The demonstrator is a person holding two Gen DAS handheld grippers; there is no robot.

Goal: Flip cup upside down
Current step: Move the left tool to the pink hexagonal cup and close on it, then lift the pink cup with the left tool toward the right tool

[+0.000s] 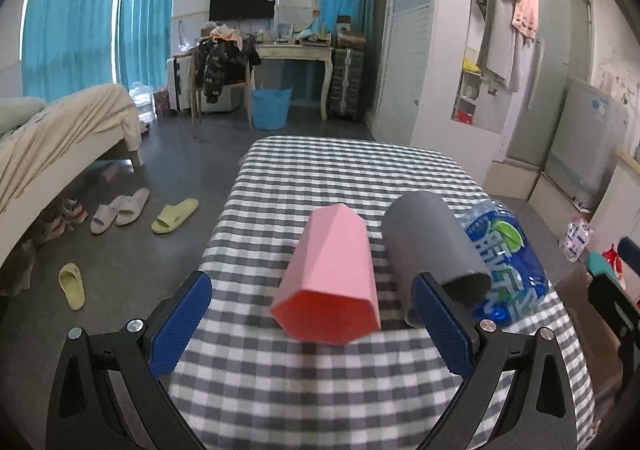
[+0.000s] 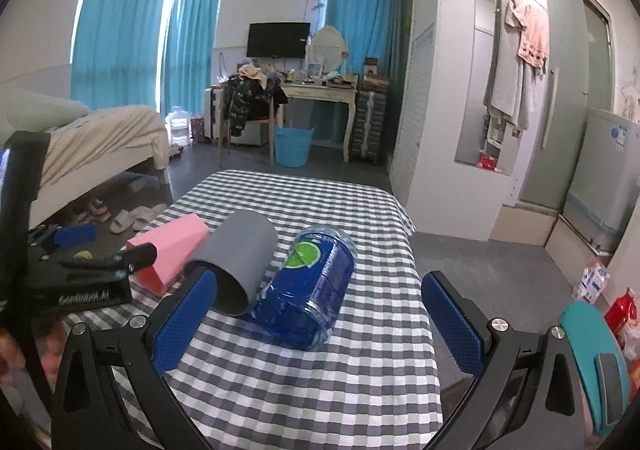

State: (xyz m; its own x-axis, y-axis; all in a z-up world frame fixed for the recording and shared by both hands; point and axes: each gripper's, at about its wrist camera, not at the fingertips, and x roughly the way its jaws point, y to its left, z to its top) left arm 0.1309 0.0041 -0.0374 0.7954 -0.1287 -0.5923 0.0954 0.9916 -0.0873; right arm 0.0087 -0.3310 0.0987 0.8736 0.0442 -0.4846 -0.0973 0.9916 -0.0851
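Observation:
Three cups lie on their sides on the checked tablecloth [image 1: 304, 382], mouths toward me. The pink faceted cup [image 1: 332, 274] lies between the fingers of my open left gripper [image 1: 316, 322], untouched. The grey round cup [image 1: 432, 242] lies right of it, against the left gripper's right pad. The clear blue-labelled cup [image 1: 508, 262] lies furthest right. In the right wrist view my open, empty right gripper [image 2: 316, 326] has the blue-labelled cup [image 2: 312, 286] between its fingers, the grey cup [image 2: 240, 262] at its left pad, and the pink cup [image 2: 172, 250] beyond, partly hidden by the left gripper.
The small table drops off at its left, right and far edges [image 2: 304, 178]. A bed [image 1: 60, 138] and slippers [image 1: 176, 214] are on the floor to the left. A desk, chair and blue basket [image 1: 270, 108] stand behind. A wardrobe [image 2: 460, 90] is at right.

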